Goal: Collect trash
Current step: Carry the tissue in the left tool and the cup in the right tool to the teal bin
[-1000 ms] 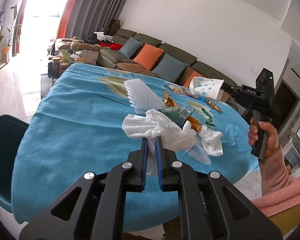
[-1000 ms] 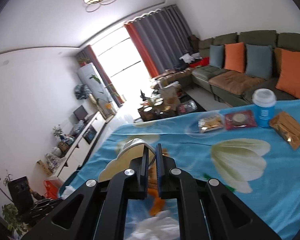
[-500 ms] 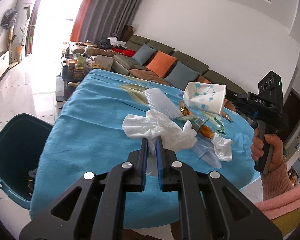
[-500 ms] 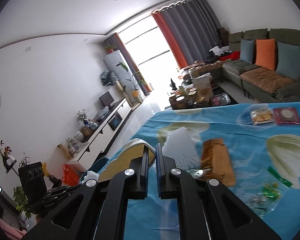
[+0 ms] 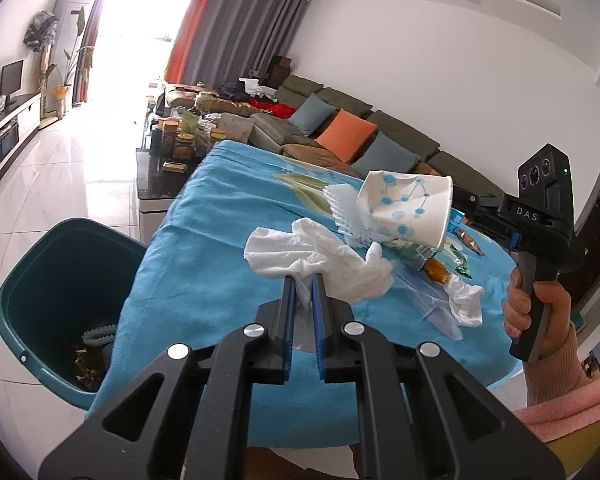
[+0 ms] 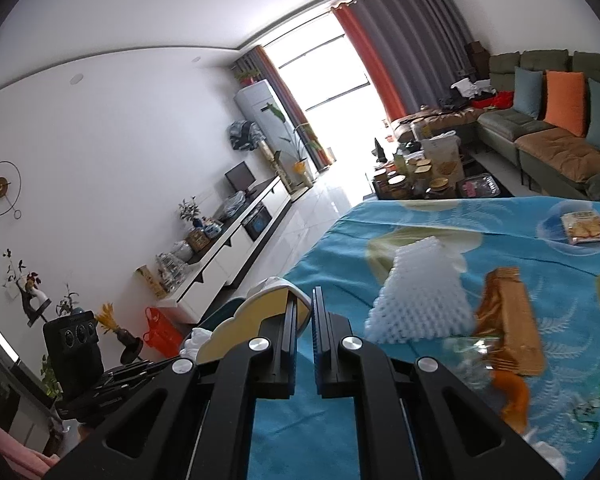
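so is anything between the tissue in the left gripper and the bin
Nothing visible blocks it. The left gripper holds the white tissue over the blue tablecloth; the teal bin stands open on the floor past the table's edge, with only open air between.

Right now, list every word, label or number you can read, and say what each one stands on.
"DAS": white letters on the black body of the right tool, seen from the left wrist.
Paper cup: blue dot-and-line pattern only, no words.
Snack packets on the blue tablecloth: print too small and blurred to read.
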`<state>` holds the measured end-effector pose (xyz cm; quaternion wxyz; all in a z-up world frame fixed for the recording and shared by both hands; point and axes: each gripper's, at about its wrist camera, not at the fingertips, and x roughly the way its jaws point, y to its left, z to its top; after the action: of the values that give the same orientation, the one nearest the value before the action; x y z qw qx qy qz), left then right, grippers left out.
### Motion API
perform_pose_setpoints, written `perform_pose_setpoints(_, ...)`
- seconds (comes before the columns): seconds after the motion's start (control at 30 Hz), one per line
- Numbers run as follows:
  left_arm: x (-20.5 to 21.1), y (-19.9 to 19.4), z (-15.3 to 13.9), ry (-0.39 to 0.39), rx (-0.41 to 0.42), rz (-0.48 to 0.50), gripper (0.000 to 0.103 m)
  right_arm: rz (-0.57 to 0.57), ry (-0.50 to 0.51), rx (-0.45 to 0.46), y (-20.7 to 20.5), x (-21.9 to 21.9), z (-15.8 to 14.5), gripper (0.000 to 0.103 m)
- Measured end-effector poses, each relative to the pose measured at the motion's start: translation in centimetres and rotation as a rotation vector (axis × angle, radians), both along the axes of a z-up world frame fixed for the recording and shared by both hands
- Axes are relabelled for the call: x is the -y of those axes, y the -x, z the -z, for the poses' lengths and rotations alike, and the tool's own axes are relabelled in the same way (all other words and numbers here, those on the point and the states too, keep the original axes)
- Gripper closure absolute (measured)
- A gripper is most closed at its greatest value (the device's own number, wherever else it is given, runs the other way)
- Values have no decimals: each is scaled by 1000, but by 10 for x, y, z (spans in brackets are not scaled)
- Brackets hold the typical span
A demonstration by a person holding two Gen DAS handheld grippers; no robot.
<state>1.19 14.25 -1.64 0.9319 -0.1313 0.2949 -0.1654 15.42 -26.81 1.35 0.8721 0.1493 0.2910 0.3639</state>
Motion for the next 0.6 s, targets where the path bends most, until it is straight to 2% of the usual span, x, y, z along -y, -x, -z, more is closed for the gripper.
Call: perform_pose_setpoints(0.6,-42,11,2,0,-3,-116,94,-116,-7,-29,-17,-65,7,97)
